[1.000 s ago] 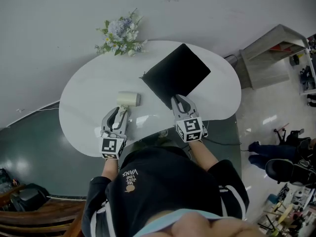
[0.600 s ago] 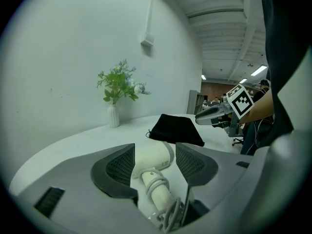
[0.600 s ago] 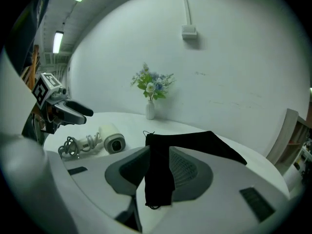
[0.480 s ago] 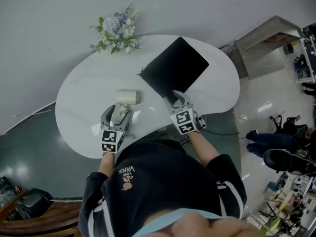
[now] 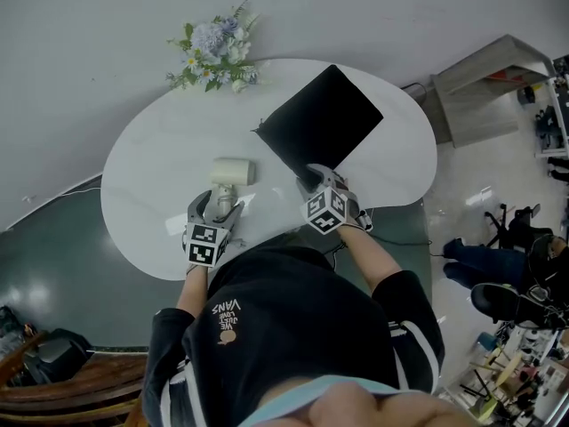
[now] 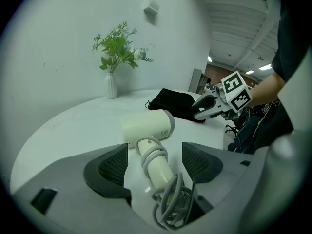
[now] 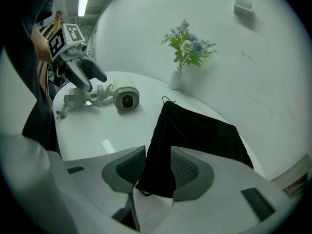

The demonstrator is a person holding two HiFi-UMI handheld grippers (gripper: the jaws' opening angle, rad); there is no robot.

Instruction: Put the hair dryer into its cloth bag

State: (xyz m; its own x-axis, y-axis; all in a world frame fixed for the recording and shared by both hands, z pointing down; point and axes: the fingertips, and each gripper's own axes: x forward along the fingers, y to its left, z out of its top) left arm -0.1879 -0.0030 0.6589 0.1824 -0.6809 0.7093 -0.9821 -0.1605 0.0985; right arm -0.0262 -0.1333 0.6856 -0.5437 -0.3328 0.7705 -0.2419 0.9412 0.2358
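Observation:
The cream hair dryer [image 5: 230, 172] lies on the white table [image 5: 142, 194], its handle [image 6: 157, 165] pointing at me and its grey cord [image 6: 171, 204] coiled around it. My left gripper [image 5: 217, 205] is low over that handle. Its jaws are opening and stand either side of the handle without pressing on it. The black cloth bag [image 5: 322, 121] lies flat to the right. My right gripper [image 5: 314, 179] is at the bag's near corner [image 7: 157, 182]. Its jaws are opening too, with the cloth edge loose between them.
A vase of flowers [image 5: 213, 47] stands at the table's far edge, behind the dryer. The table's near edge runs just under both grippers. A grey cabinet [image 5: 484, 83] stands on the floor at the far right.
Both grippers have sunk toward the table and tipped downward. Both sets of jaws have opened wider. The right gripper has rolled. The dryer and the bag lie as before.

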